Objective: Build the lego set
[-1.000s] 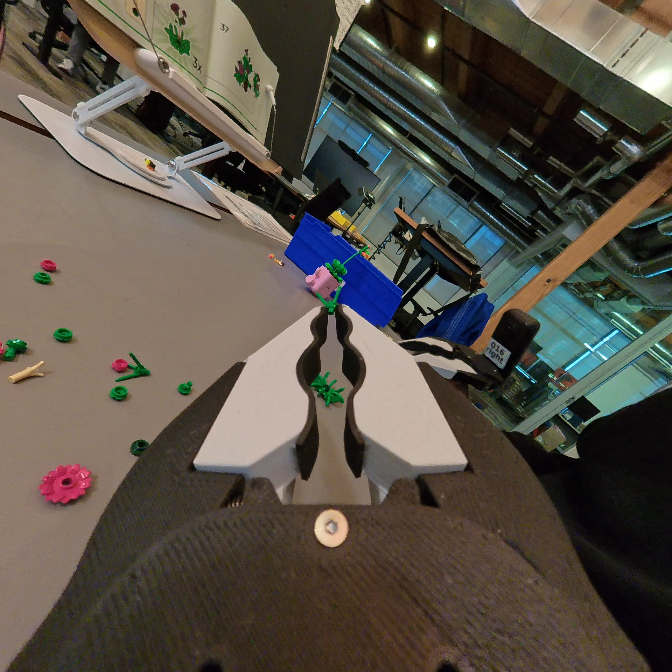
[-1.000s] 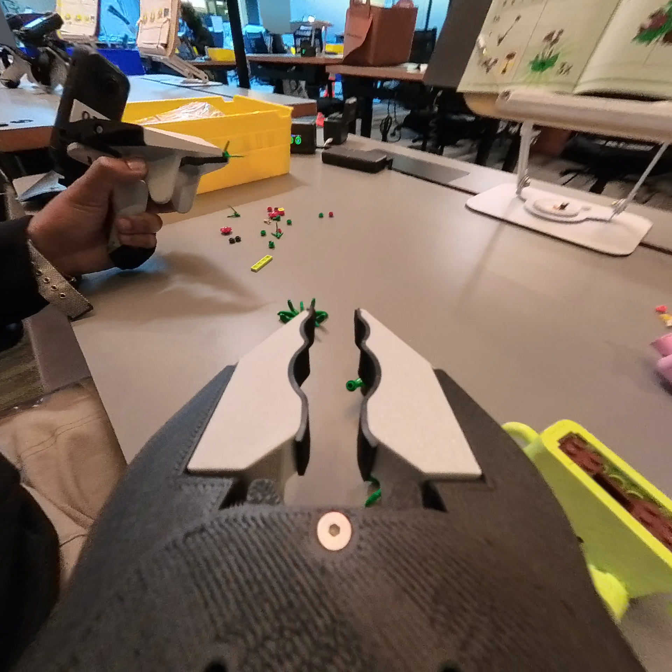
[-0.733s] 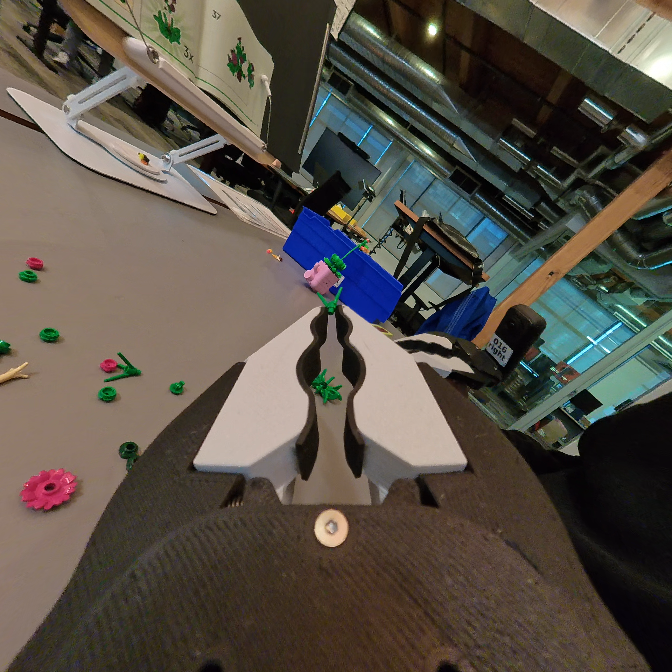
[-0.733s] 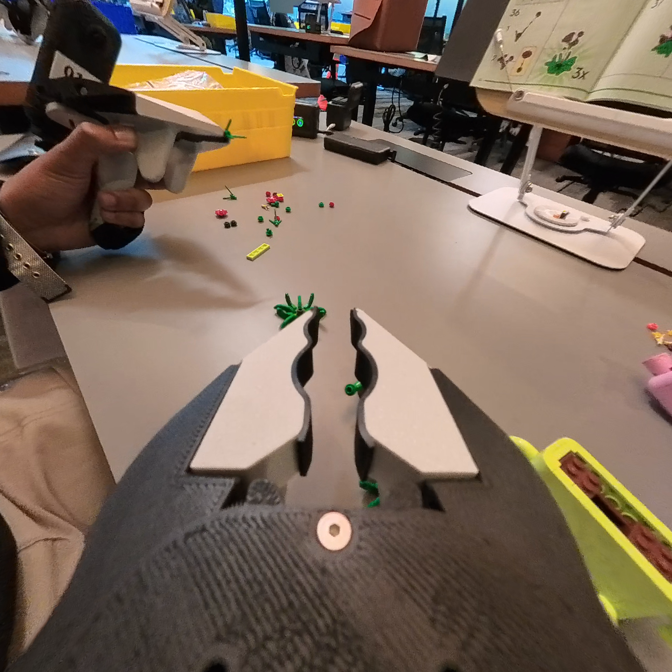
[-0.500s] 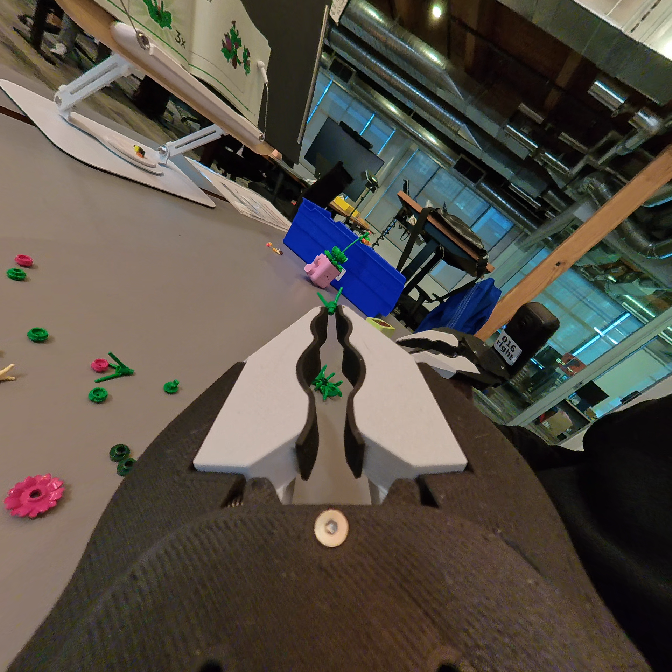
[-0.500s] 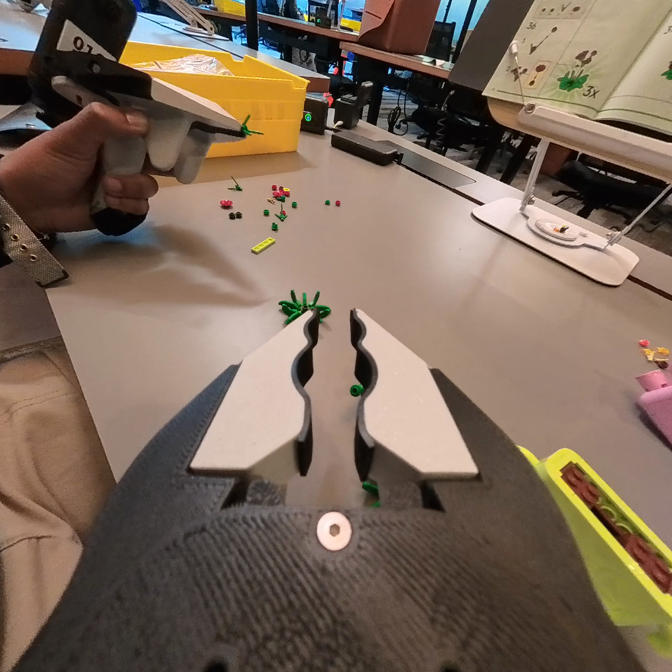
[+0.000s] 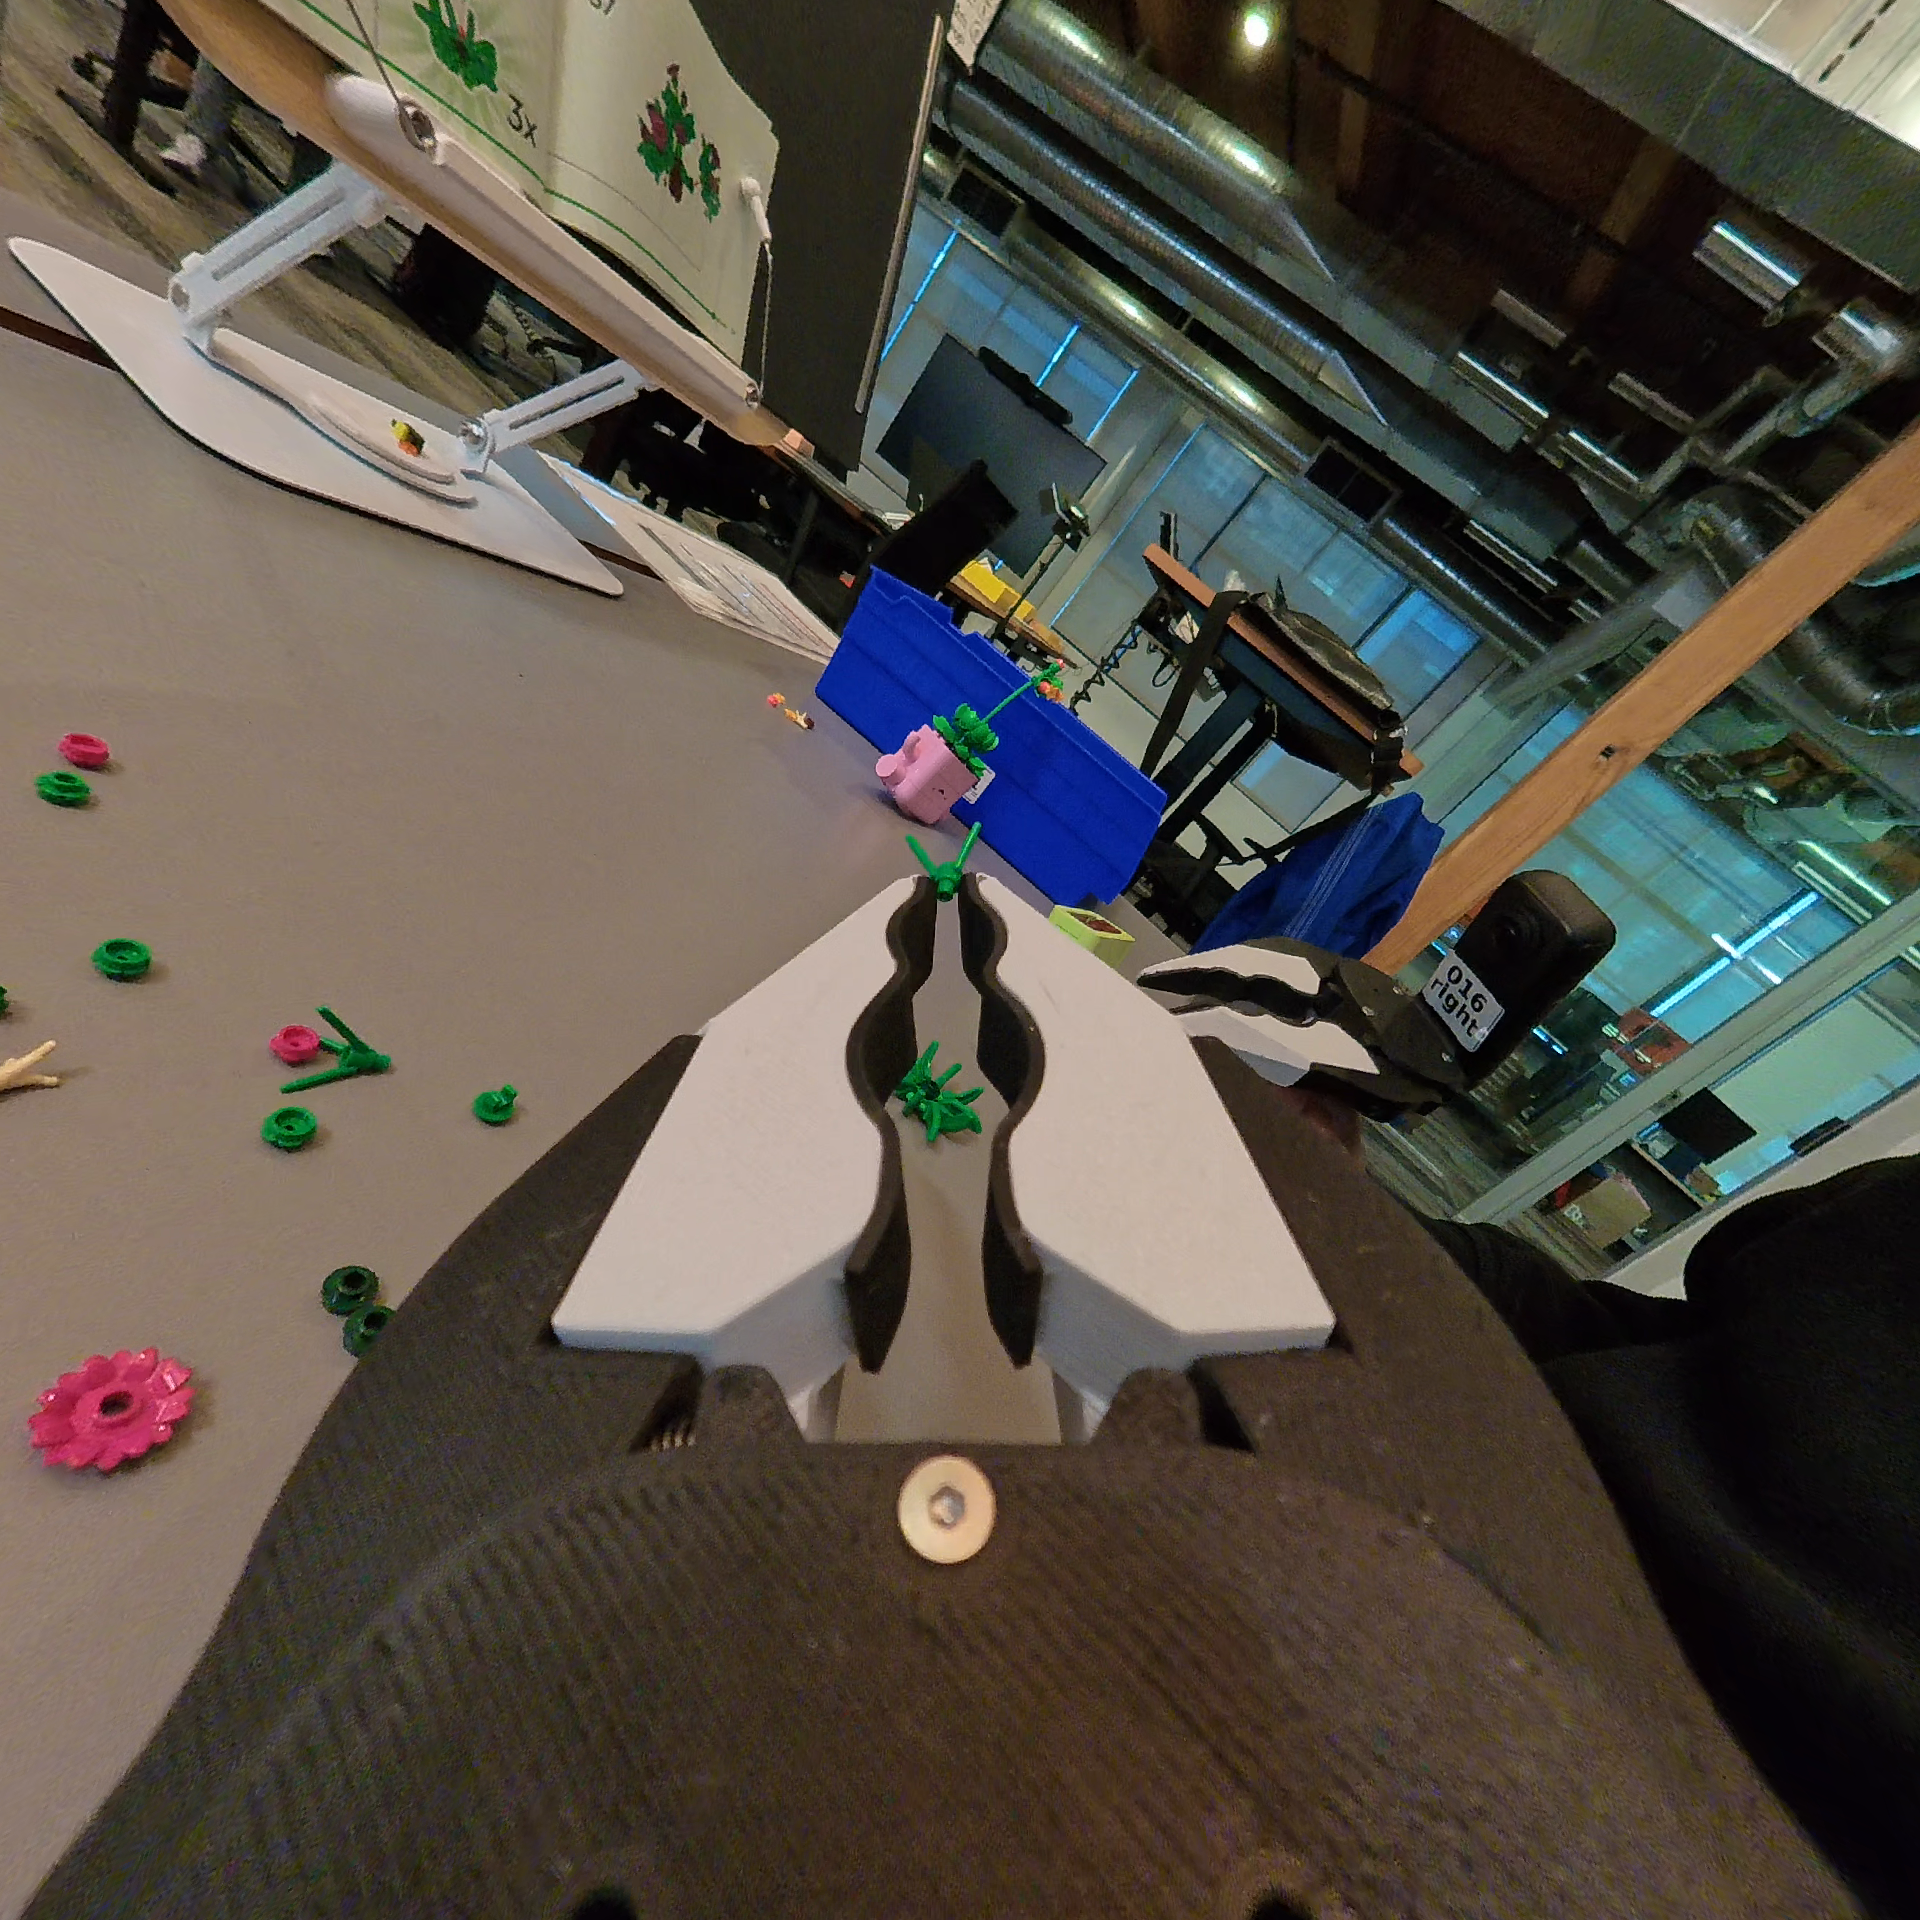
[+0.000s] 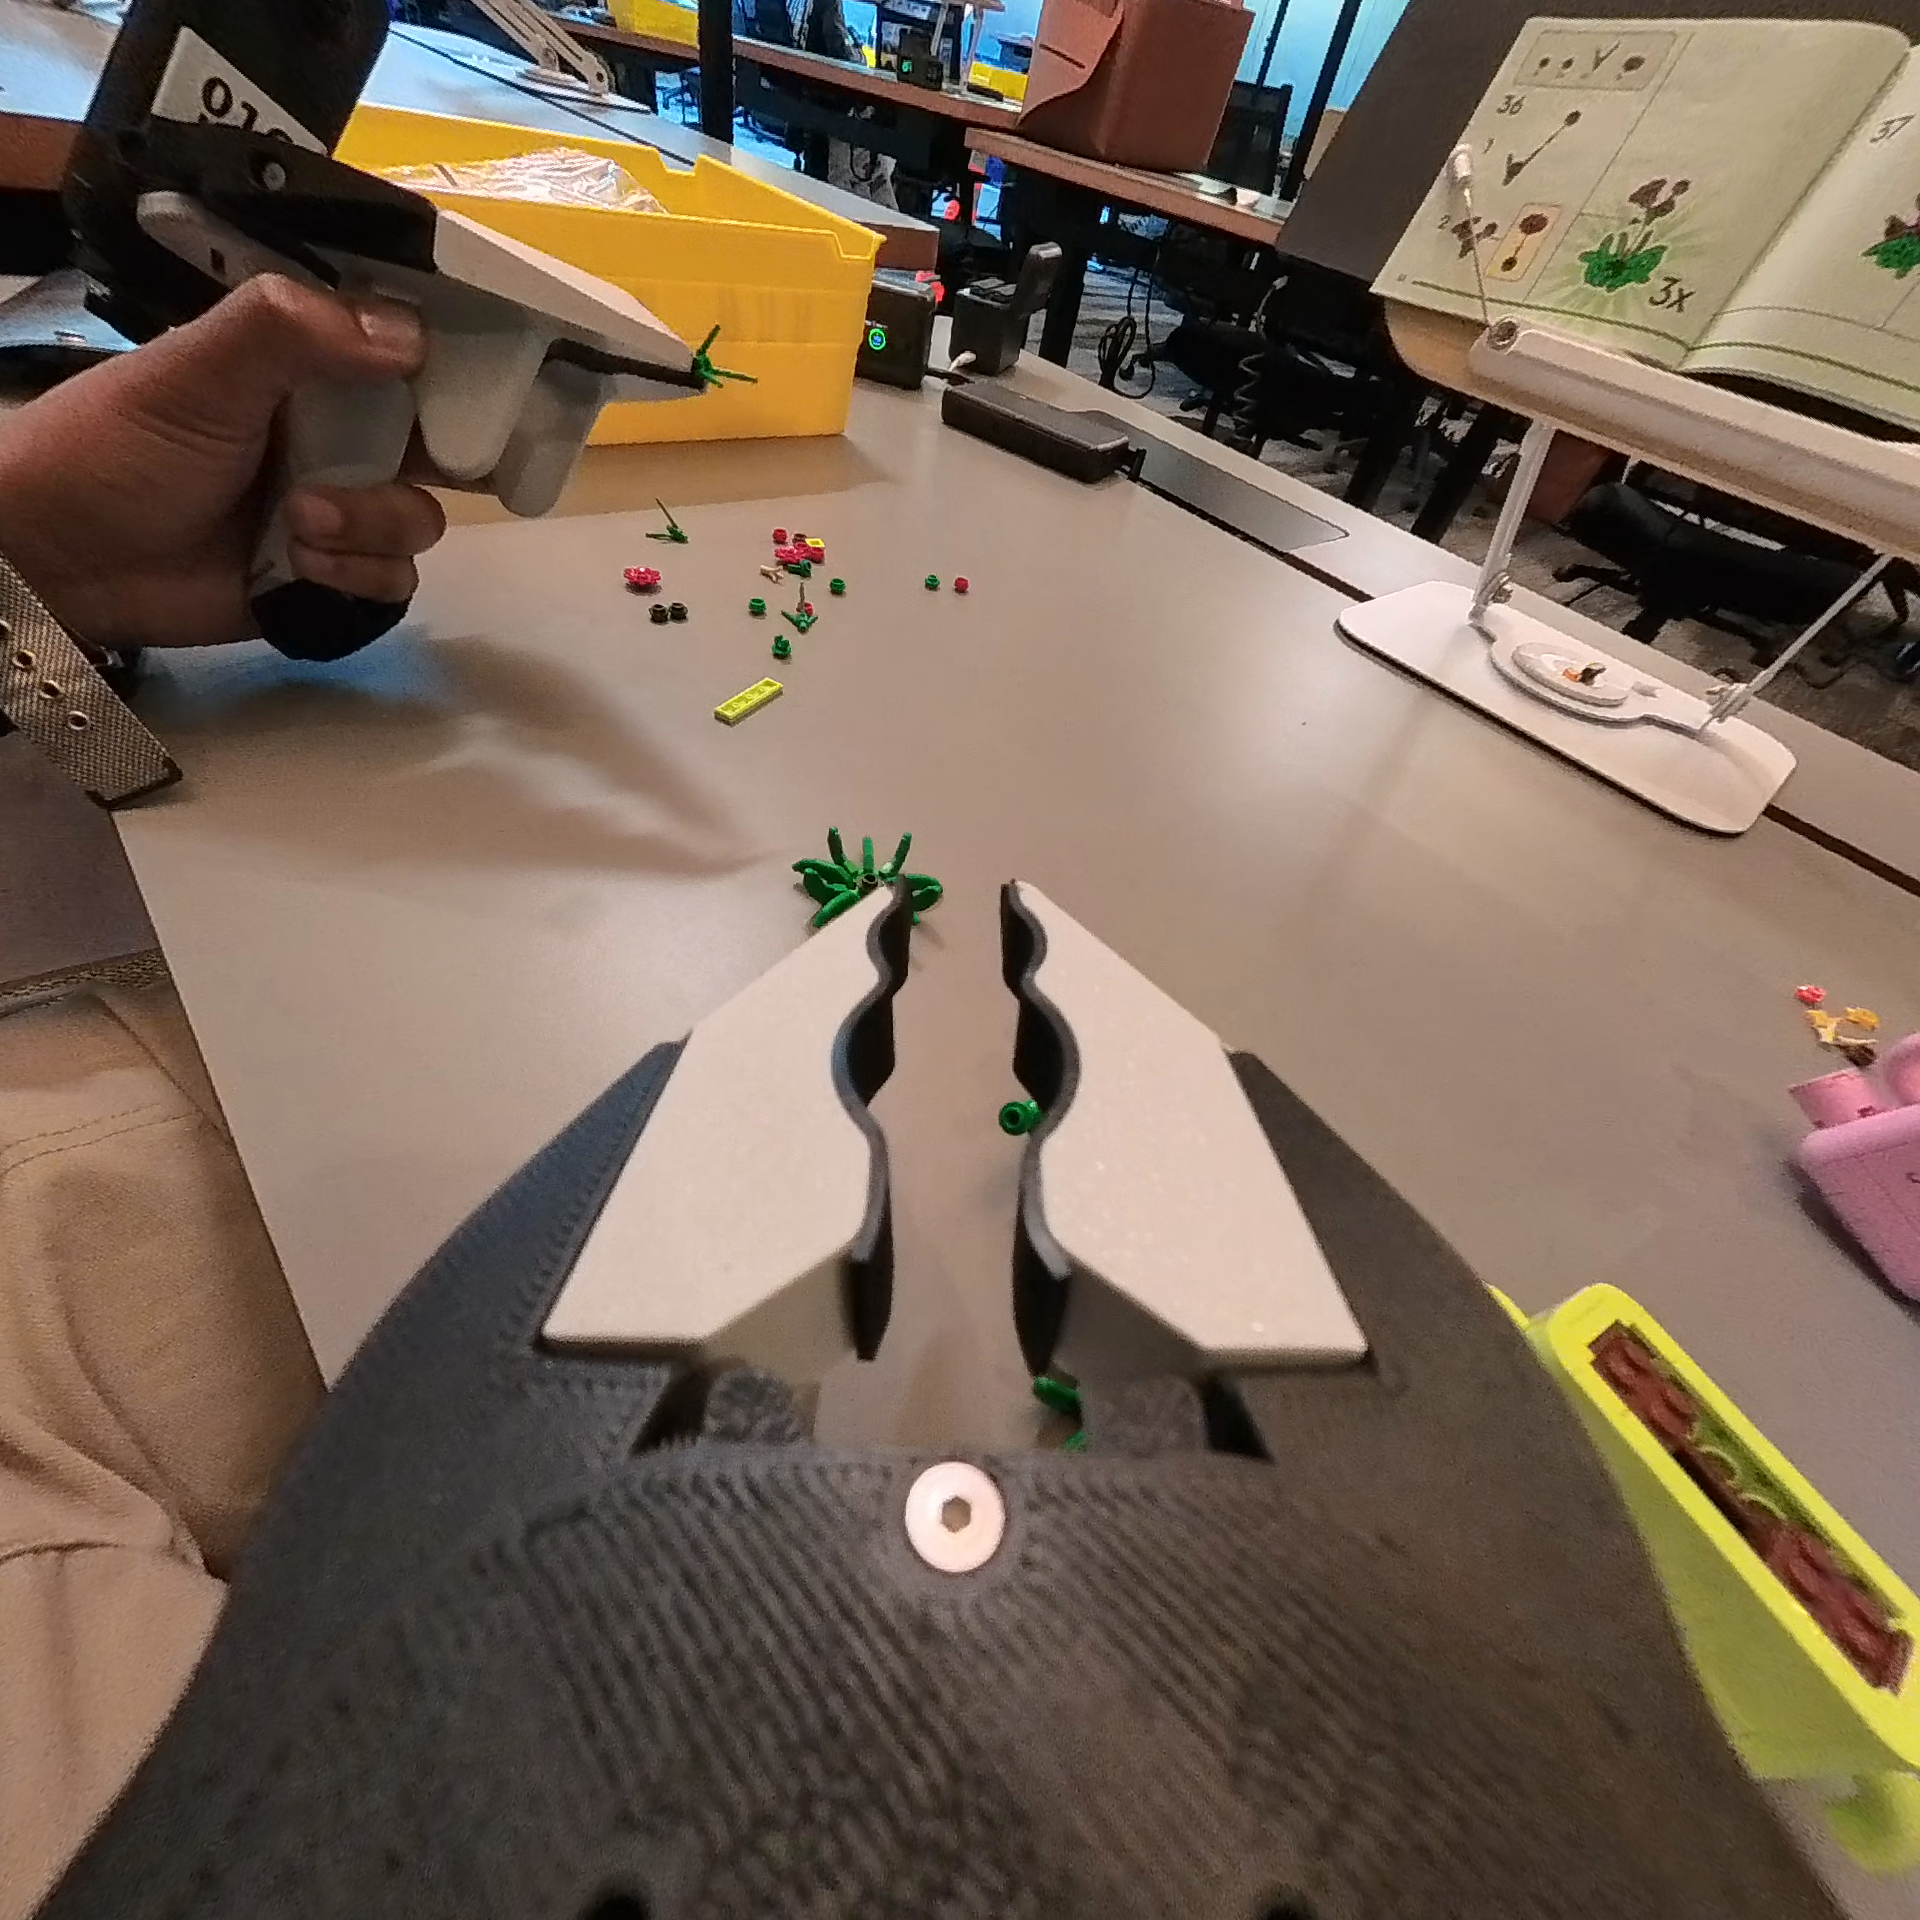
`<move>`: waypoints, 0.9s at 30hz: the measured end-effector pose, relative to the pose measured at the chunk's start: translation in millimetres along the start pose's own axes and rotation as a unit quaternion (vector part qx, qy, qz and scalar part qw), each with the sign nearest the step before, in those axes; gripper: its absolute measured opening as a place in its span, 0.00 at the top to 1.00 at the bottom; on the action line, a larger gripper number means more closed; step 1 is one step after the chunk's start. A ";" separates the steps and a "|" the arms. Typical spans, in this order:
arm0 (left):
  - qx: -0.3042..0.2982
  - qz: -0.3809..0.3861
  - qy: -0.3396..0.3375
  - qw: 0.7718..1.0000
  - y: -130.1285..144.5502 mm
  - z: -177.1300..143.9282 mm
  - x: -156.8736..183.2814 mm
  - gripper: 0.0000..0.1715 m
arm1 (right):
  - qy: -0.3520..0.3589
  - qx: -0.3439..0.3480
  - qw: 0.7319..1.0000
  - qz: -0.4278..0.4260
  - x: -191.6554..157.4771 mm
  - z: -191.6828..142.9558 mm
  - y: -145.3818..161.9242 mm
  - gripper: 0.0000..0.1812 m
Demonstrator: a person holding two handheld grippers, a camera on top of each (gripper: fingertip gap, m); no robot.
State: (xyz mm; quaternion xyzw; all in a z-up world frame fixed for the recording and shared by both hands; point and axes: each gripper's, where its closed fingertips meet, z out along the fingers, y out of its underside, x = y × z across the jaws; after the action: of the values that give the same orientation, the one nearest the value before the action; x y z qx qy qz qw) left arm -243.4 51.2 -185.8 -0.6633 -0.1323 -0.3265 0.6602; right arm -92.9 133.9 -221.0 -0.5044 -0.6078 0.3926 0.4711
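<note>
My left gripper [image 7: 943,883] is shut on a small green stem piece [image 7: 943,868] at its very tips and holds it above the grey table [image 7: 468,831]. In the right wrist view it [image 8: 694,376] is at the upper left in a person's hand, with the stem piece [image 8: 719,369] sticking out. My right gripper [image 8: 951,899] is open and empty, low over the table. A green leaf cluster [image 8: 862,881] lies just at its left fingertip. A small green stud [image 8: 1018,1115] lies between its fingers. The right gripper also shows in the left wrist view [image 7: 1166,997].
Loose pink and green pieces [image 8: 790,582] and a lime plate [image 8: 748,699] lie mid-table. A yellow bin [image 8: 665,260], a booklet on a white stand [image 8: 1558,696], a pink pot [image 8: 1870,1153] and a lime pot [image 8: 1714,1507] surround the area. A blue bin [image 7: 987,748] stands behind a planted pink pot [image 7: 930,779]. There is about 20 cm between the tips of the two grippers.
My left gripper has drifted right, nearer the right gripper, still holding the stem piece. The right gripper has tilted and shifted slightly, staying open by the leaf cluster.
</note>
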 end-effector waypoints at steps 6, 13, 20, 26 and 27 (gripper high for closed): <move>0.000 0.000 0.002 1.000 -0.1 0.2 0.9 0.99 | 0.001 -0.006 1.000 -0.005 -0.7 1.2 1.3 0.92; 0.000 -0.002 0.003 1.000 0.0 0.0 0.6 0.99 | 0.002 -0.008 1.000 -0.007 -1.2 1.6 1.9 0.92; -0.001 -0.003 0.003 1.000 0.4 0.0 0.5 0.99 | 0.001 -0.008 1.000 -0.007 -1.5 1.4 2.0 0.92; -0.002 -0.005 0.003 1.000 0.9 0.1 0.3 0.99 | 0.003 -0.008 1.000 -0.008 -1.5 1.5 2.3 0.92; -0.002 -0.005 0.004 1.000 0.9 0.0 0.3 0.99 | 0.003 -0.008 1.000 -0.008 -1.6 1.5 2.4 0.92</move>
State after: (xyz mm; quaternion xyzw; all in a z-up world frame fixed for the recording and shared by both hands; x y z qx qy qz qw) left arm -242.5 51.1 -186.4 -0.6626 -0.1330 -0.3326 0.6577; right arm -93.7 132.8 -223.9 -0.5044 -0.6138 0.3821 0.4721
